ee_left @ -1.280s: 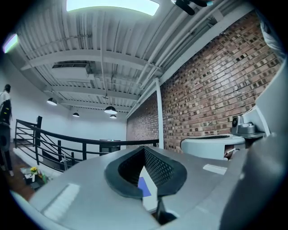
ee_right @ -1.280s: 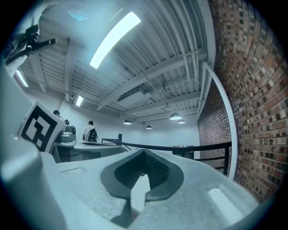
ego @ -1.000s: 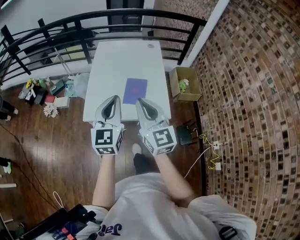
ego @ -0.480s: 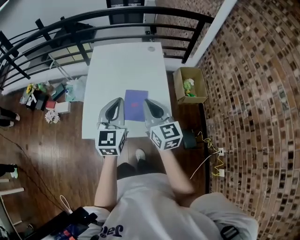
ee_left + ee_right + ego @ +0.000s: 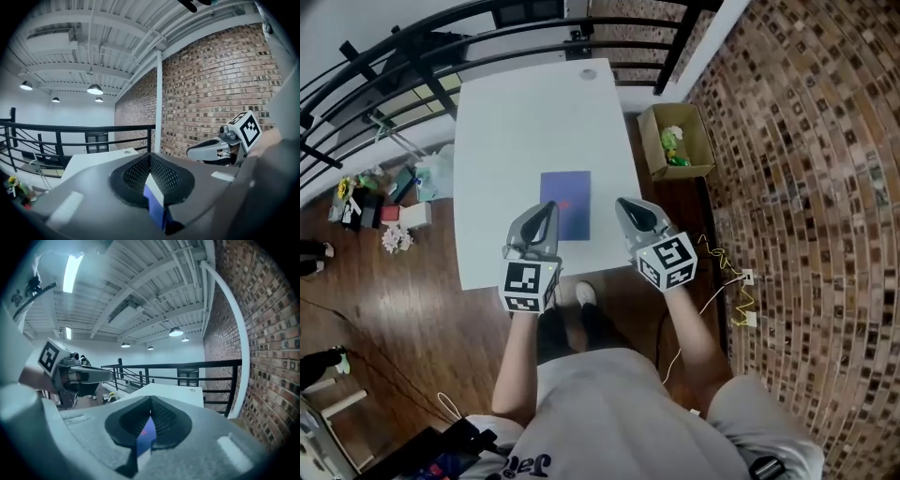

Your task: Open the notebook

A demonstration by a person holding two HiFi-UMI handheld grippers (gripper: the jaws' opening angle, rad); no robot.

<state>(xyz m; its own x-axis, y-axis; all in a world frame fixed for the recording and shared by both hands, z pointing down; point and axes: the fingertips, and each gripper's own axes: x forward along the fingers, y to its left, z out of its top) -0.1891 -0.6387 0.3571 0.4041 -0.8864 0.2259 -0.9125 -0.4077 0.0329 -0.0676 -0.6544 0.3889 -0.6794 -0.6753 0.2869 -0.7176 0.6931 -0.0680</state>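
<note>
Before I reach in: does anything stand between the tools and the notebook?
Nothing visible does. The notebook lies closed on the table; the left tool is at its left edge, the right tool to its right, only bare table between.

Brick wall (image 5: 806, 141), dark wood floor (image 5: 394, 319), white table (image 5: 516, 122), black railing (image 5: 70, 126), pendant lamps (image 5: 95, 89)

Shirt (image 5: 619, 422) shows "Ja" (upside down); nothing else legible.

Blue notebook (image 5: 565, 204), apparently closed, flat
</note>
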